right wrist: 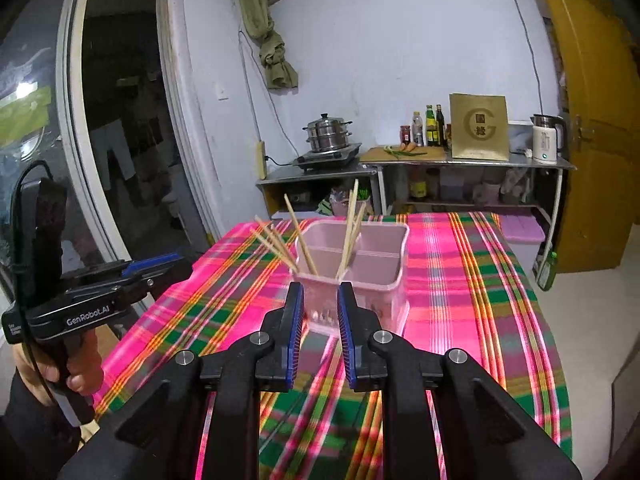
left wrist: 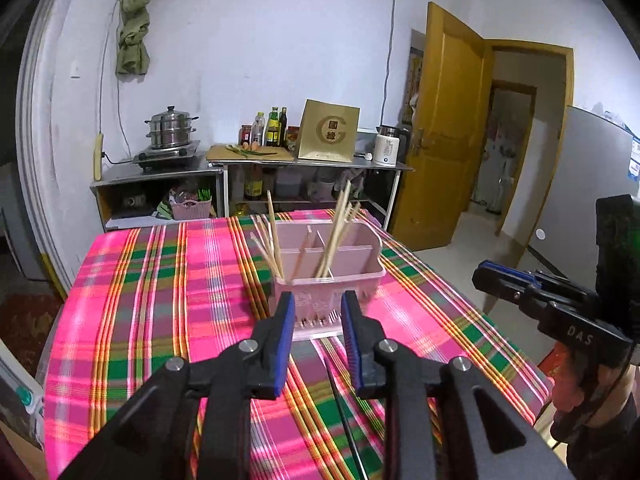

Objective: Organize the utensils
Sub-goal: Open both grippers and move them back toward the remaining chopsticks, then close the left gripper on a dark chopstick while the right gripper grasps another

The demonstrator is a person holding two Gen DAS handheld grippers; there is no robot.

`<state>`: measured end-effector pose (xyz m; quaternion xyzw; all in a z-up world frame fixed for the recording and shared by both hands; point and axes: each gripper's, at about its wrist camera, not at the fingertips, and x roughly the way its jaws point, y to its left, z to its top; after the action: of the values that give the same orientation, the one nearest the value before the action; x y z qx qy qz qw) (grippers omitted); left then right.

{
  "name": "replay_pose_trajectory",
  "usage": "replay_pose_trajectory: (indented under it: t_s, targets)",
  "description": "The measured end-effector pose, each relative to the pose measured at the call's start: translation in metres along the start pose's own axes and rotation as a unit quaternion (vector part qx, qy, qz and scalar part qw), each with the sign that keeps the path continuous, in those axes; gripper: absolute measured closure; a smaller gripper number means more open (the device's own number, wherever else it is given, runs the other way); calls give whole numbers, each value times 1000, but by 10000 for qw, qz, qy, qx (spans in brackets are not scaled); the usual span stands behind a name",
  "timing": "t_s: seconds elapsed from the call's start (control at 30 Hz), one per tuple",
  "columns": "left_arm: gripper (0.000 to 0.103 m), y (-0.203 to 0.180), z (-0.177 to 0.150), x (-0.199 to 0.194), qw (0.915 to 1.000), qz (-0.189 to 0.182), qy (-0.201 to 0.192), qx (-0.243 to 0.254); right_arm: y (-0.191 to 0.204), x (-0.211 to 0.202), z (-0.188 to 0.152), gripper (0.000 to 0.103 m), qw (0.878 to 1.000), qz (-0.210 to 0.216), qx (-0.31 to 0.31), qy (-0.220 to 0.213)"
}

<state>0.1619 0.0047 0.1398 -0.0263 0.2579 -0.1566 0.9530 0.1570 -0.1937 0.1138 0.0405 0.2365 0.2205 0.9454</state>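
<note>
- Standing mid-table on the plaid tablecloth (left wrist: pixel 132 280): pink divided utensil caddy (left wrist: pixel 352 264), bamboo chopsticks (left wrist: pixel 340 224) leaning out of its near compartments.
- Hovering near side of caddy: left gripper (left wrist: pixel 318 312), jaws narrowly parted, gripping nothing.
- Hovering likewise: right gripper (right wrist: pixel 318 304), jaws narrowly parted, gripping nothing.
- Lying on the cloth below the left gripper: dark thin stick (left wrist: pixel 344 416).

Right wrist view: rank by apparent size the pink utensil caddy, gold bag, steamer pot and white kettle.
1. pink utensil caddy, though nearness inflates it
2. gold bag
3. steamer pot
4. white kettle, close to the pot, so that order is unsure
</note>
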Motion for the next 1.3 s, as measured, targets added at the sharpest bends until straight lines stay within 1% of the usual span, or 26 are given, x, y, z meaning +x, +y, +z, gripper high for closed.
replay_pose_trajectory:
  t_s: [0.27,0.33,0.4,0.57,0.7,1.0,1.13,1.3]
  targets:
    - [77,-10,-53,-8,9998,64,195,-49,-3,-20,-43,85,9998,-146,90,130]
    - [76,-12,-64,-9,9997,102,228,-47,-4,-23,-52,82,9997,-146,118,167]
    - [74,-14,-72,-10,9996,99,274,-69,-4,-24,-61,74,9996,-151,127,209]
    - [71,-16,-91,-5,9989,41,428,-182,-7,-24,-73,74,9993,-169,178,295]
    - [71,-17,-97,4,9982,55,581,-170,-8,-19,-78,74,9989,-190,166,393]
    - [71,-22,-99,24,9971,33,745,-130,-13,-4,-84,74,9977,-300,180,581]
    - [71,-24,-100,39,9962,46,867,-89,-17,6,-86,74,9968,-380,195,670]
    - [71,-20,-100,66,9936,35,1117,-151,-24,21,-86,74,9953,-459,234,815]
